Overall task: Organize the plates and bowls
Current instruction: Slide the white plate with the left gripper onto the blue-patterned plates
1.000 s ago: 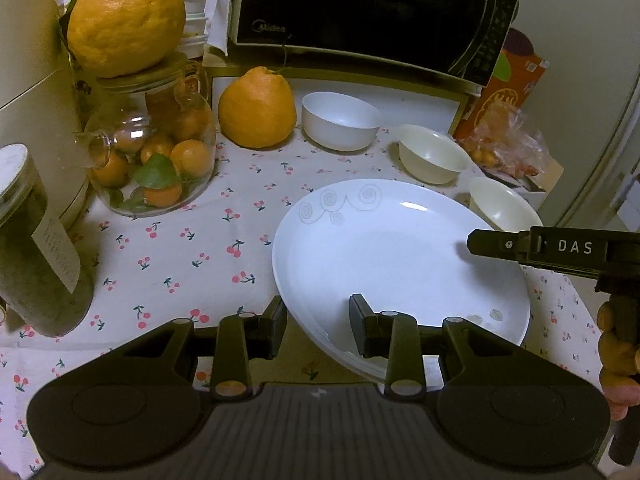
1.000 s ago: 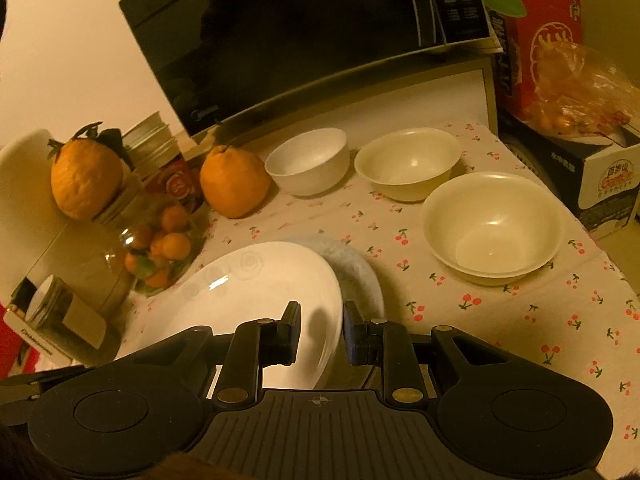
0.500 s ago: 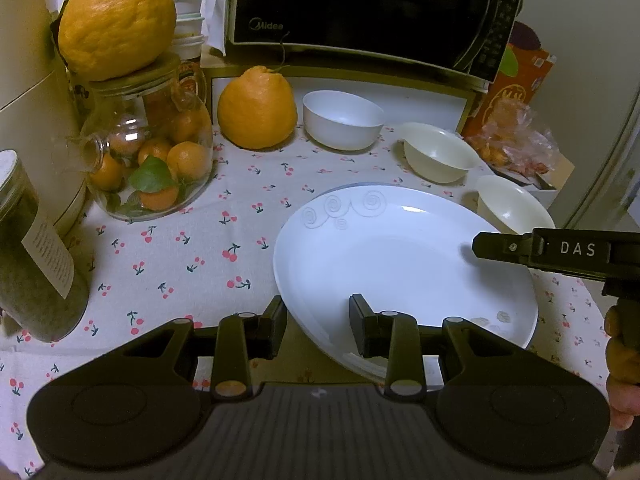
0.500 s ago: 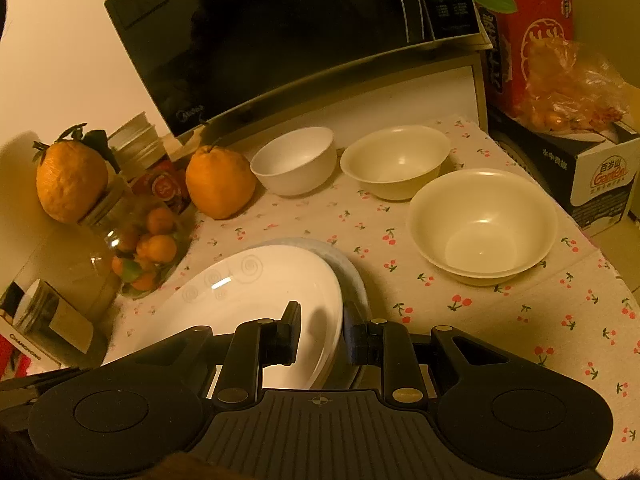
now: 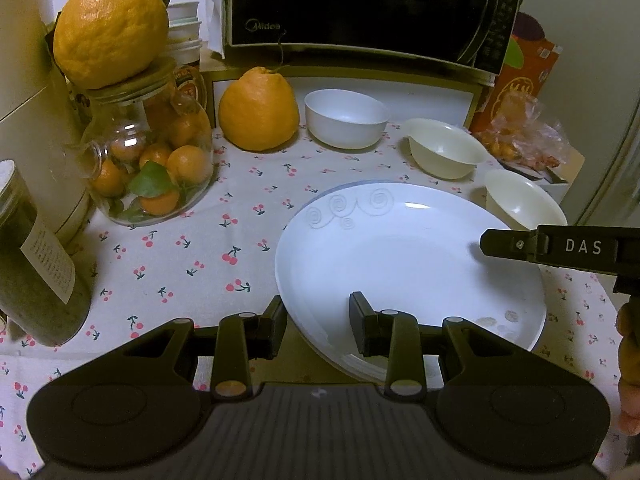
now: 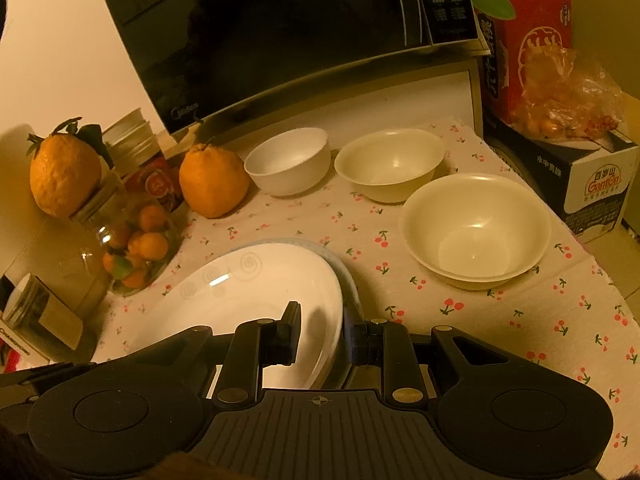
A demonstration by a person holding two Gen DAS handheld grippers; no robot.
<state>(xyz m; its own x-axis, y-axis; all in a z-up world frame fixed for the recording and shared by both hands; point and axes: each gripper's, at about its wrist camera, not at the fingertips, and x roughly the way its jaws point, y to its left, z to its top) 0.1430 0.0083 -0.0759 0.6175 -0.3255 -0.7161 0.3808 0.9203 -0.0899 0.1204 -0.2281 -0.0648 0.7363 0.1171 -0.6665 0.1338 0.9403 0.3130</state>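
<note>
The white plate (image 5: 408,256) sits on a second plate (image 6: 347,276) at the near side of the cherry-print tablecloth (image 5: 208,240). Left gripper (image 5: 318,326) and right gripper (image 6: 322,330) each clamp its rim, narrow-jawed, probably to steady the stacking. Three bowls (image 6: 476,228) stand behind.

The plate (image 5: 412,256) lay on the tablecloth (image 5: 200,248), over the edge of a second plate (image 6: 350,276) beneath it. Behind it, left to right, stood a large citrus fruit (image 5: 259,110) and two bowls (image 5: 346,118) (image 5: 446,148). A third bowl (image 6: 476,230) sat right of the plate. Left of the plate stood a glass jar (image 5: 150,160) holding small fruit, with another citrus fruit (image 5: 110,22) on its lid. The microwave (image 5: 360,4) stood behind the bowls, on a raised shelf.
</note>
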